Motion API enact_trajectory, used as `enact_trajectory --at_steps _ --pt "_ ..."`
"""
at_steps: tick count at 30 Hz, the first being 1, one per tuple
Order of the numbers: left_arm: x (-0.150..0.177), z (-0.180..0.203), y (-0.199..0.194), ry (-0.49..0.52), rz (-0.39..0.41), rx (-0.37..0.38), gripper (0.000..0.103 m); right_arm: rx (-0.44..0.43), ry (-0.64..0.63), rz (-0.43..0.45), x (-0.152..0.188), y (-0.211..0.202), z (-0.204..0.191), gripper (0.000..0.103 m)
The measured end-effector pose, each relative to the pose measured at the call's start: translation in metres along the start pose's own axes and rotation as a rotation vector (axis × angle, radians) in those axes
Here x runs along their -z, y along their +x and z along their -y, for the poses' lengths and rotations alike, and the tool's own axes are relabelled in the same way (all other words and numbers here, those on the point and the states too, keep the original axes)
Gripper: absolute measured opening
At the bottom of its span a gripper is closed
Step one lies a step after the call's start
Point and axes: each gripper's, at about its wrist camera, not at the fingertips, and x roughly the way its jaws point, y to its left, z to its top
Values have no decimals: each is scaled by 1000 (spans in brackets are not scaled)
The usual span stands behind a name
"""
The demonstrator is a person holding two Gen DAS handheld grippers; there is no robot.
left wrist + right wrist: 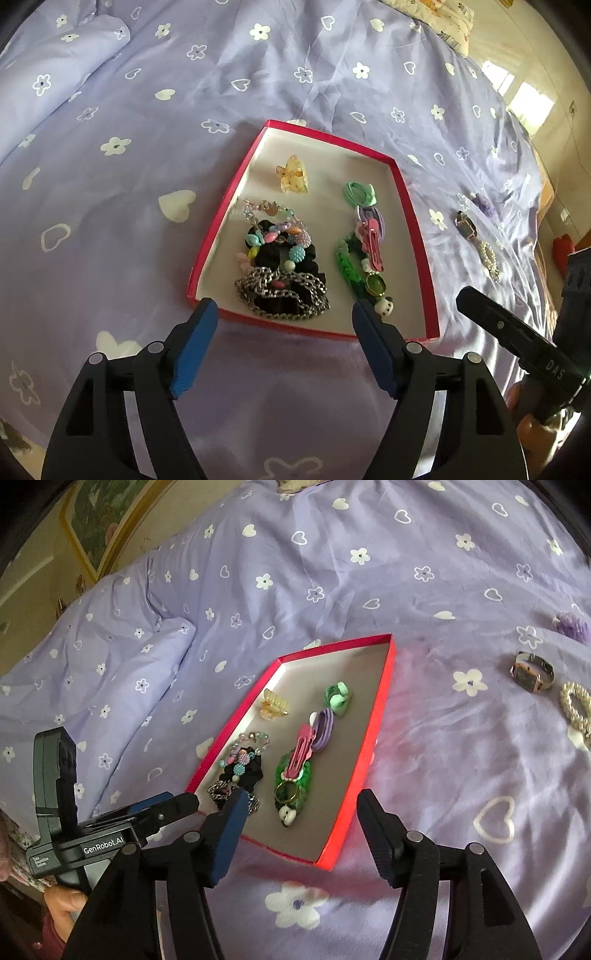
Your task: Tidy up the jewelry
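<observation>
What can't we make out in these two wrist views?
- Black scrunchie: left wrist view, mostly buried under the beaded bracelet and chain.
- Pearl piece: right wrist view, cut off by the frame edge.
- Watch face: left wrist view, too small and distorted to read.
- Right tool: left wrist view, only one finger shows.

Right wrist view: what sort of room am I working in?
Most likely a bedroom: the red shallow tray sits on a lilac flower-and-heart printed duvet, with a matching pillow and a framed picture on the wall.

Lilac flower-print bedsheet (pixel 258 74), yellow patterned pillow (pixel 443 18), framed pic (pixel 99 520) on wall.
</observation>
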Motion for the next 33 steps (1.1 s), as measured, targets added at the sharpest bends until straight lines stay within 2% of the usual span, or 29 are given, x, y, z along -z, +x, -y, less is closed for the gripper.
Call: enact_trajectory --at_steps 5,10,21,25,29,33 --pt "10 1 -8 -6 19 -28 86 -29 29 25 12 -6 2 70" --pt "22 0 -17 -7 34 -55 87 -46 41 52 25 -12 3 75" --pt "47 4 -36 27 87 -148 90 -28 41 84 44 -27 1 83" --pt "52 10 -51 68 150 -179 92 -14 -27 107 47 -37 -10 88" --pt "55 19 -74 114 240 -198 103 19 -97 150 46 -55 -24 93" --pt "53 29 -92 158 284 -219 103 74 -159 186 37 -79 -40 96"
